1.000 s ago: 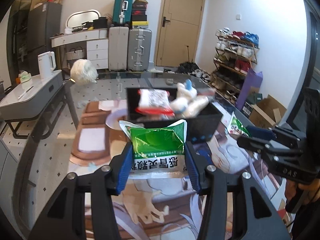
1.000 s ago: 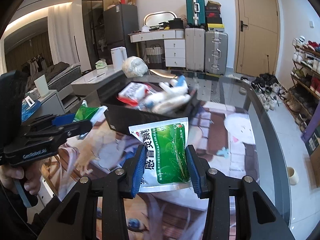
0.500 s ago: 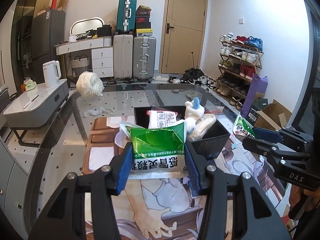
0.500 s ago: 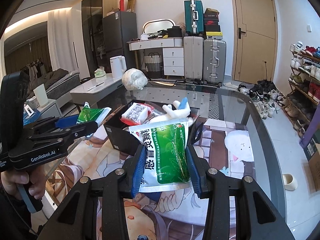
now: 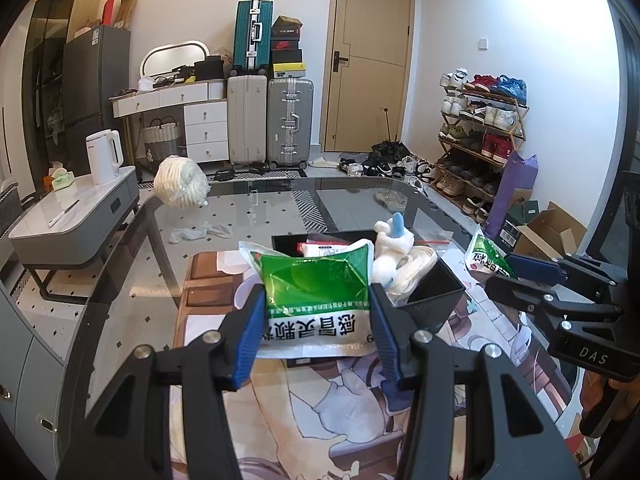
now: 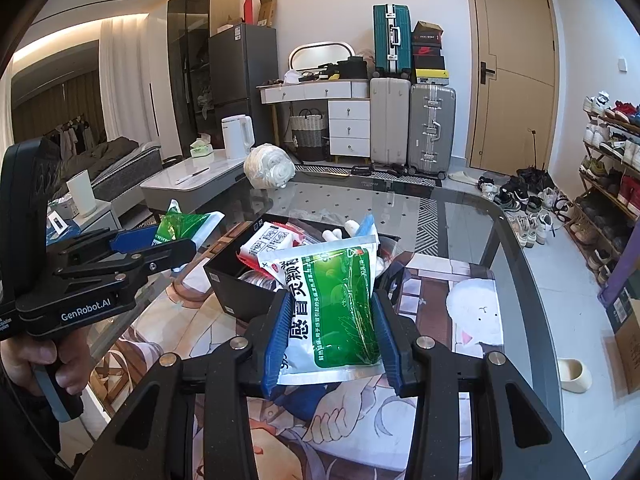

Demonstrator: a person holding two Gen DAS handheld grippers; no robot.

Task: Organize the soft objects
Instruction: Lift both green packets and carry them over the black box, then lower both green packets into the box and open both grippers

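My left gripper (image 5: 318,324) is shut on a green and white medicine pouch (image 5: 316,292), held above the near edge of a black bin (image 5: 432,294). The bin holds a white plush toy (image 5: 390,246), a red-and-white packet (image 5: 320,249) and other soft things. My right gripper (image 6: 332,334) is shut on a second green and white pouch (image 6: 336,300), held just in front of the same bin (image 6: 236,288). Each gripper shows in the other's view, with its pouch: the right one (image 5: 532,270) at the right, the left one (image 6: 152,246) at the left.
The bin stands on a printed mat (image 5: 320,420) on a glass table (image 5: 280,204). A white yarn-like bundle (image 5: 182,182) and a white sock (image 5: 200,232) lie at the table's far left. Suitcases (image 5: 268,120), a shoe rack (image 5: 480,136) and a low grey table (image 5: 76,216) stand around.
Both grippers rose and drew back slightly from the bin, each still holding its pouch. The bin now sits lower and farther off in both views.
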